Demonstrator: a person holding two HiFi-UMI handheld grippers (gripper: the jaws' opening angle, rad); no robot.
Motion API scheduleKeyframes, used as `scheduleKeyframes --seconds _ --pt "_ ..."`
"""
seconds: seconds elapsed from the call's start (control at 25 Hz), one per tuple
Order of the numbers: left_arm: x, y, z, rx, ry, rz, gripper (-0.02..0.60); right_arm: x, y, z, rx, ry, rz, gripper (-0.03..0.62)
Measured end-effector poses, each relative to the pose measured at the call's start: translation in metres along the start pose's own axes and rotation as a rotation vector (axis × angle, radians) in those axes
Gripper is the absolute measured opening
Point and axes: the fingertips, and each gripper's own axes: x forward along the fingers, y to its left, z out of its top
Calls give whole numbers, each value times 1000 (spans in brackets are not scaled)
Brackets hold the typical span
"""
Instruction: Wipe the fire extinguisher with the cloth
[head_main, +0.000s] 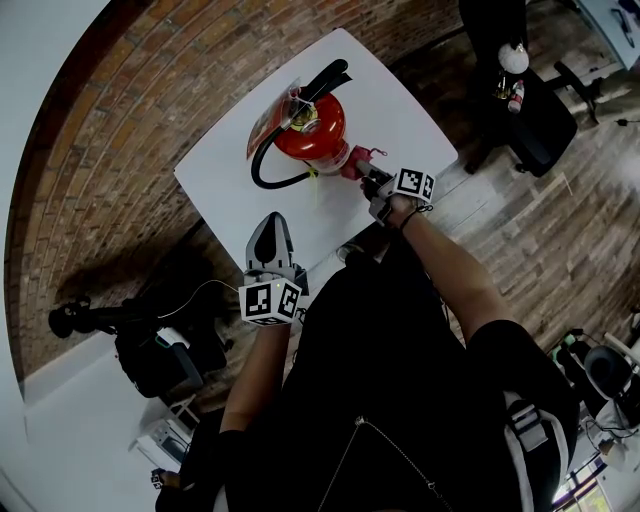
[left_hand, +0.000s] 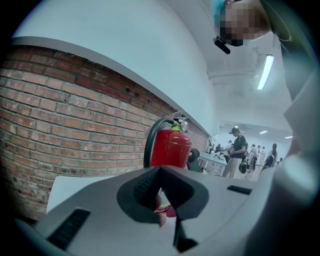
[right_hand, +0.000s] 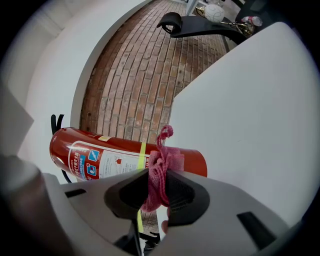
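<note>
A red fire extinguisher (head_main: 312, 128) with a black hose (head_main: 268, 178) stands on the small white table (head_main: 400, 105), seen from above. My right gripper (head_main: 370, 180) is at its right side, shut on a pink cloth (head_main: 356, 160) that lies against the red body. In the right gripper view the bunched cloth (right_hand: 161, 167) sticks out between the jaws of my right gripper (right_hand: 156, 192), in front of the labelled cylinder (right_hand: 100, 156). My left gripper (head_main: 272, 225) hovers at the table's near edge, shut and holding nothing. In the left gripper view, my left gripper (left_hand: 160, 192) points at the extinguisher (left_hand: 170, 147).
A brick wall (head_main: 150, 110) borders the table on the left. A black office chair (head_main: 530, 110) with small items stands at the upper right on the wooden floor. Dark equipment (head_main: 150, 350) sits at the lower left. People (left_hand: 236, 150) stand far off in the left gripper view.
</note>
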Motion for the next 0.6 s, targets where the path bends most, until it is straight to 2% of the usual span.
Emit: scheduleKeyframes --seconds 0.6 --pt "-2 -3 3 -2 -10 -7 8 -6 24 0 10 -15 37 101"
